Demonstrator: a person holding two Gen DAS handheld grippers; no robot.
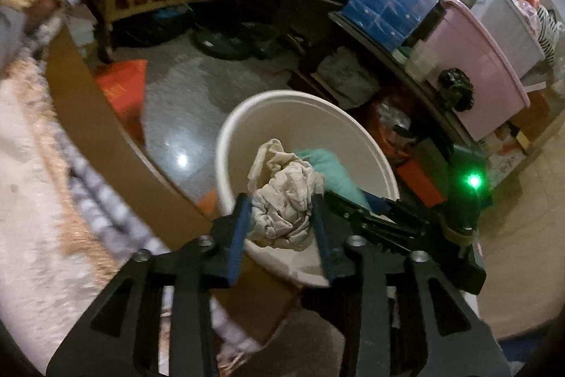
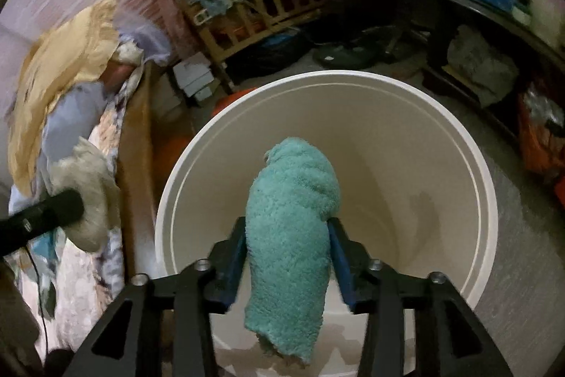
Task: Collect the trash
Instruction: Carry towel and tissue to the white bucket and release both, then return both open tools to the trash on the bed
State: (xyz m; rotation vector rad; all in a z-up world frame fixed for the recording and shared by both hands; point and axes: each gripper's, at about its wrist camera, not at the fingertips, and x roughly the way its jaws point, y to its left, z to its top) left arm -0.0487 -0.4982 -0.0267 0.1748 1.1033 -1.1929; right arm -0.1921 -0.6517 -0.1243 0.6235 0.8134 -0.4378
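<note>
While over white bin [image 2: 487, 186] | left jaws seemingly pinch beige wad [image 1: 282, 204] | right jaws clasp teal towel [image 2: 293, 228]

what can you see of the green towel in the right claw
The green towel is a fluffy teal terry cloth, rolled into a thick bundle. It sits lengthwise between the blue pads of the right claw, its rounded end pointing forward and a ragged end hanging below. It hangs over the open mouth of the white bucket. From the left wrist view it shows behind the crumpled beige cloth.
</note>
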